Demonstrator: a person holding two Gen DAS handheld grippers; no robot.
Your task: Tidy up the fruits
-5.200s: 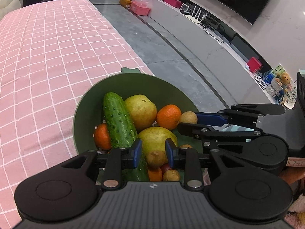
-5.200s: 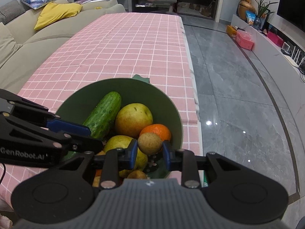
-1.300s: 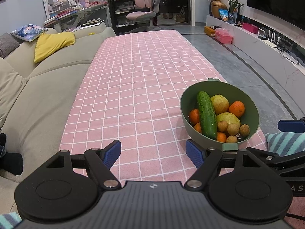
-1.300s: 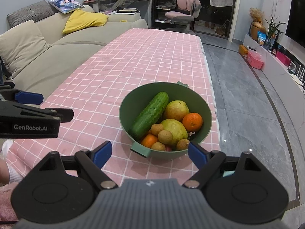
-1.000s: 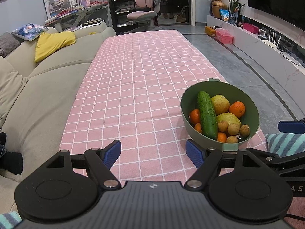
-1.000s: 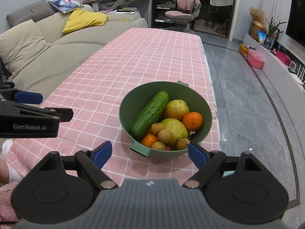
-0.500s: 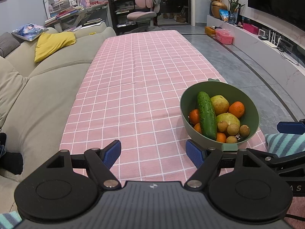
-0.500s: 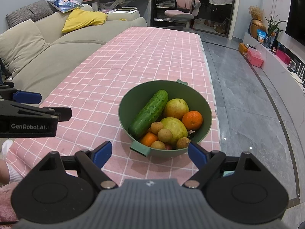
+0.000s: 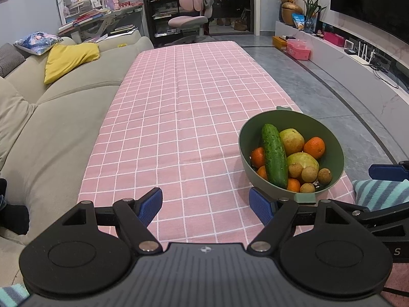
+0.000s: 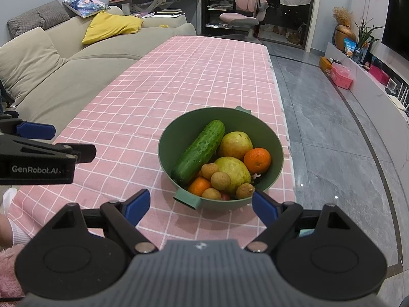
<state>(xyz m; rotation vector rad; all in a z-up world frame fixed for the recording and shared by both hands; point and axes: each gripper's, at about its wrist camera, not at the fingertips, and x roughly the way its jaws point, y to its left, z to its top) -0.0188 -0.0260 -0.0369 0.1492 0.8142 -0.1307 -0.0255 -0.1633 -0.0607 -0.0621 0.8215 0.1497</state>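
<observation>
A long table [image 9: 184, 102] runs down the room under a pink cloth ruled in white squares, with a soft grey sofa [image 9: 51, 117] along one side and polished grey floor [image 10: 332, 128] on the other. Near the close end of the table, by the floor-side edge, sits a round, smooth green bowl [image 10: 277, 153] with a small tab handle [image 10: 186, 198] on its near rim and another on the far rim.

The bowl holds all the fruit. A bumpy dark green cucumber [image 10: 198, 152] lies slanted along one side. Next to it are two yellow-green pears, one behind [image 10: 234, 145] and one in front [image 10: 234, 171]. A glossy orange [image 10: 257, 160] rests against the wall of the bowl, and another orange [image 10: 199, 186] is tucked under the cucumber's near end. Several small, round, tan longans [image 10: 219, 180] lie heaped at the front.

Both tools hang short of the bowl, touching nothing. The left gripper [image 9: 205, 204] has its blue-padded fingers [image 9: 150, 204] spread wide over bare cloth. The right gripper [image 10: 198, 207] also has its fingers [image 10: 264, 208] spread wide, with the near rim of the bowl showing between them.
</observation>
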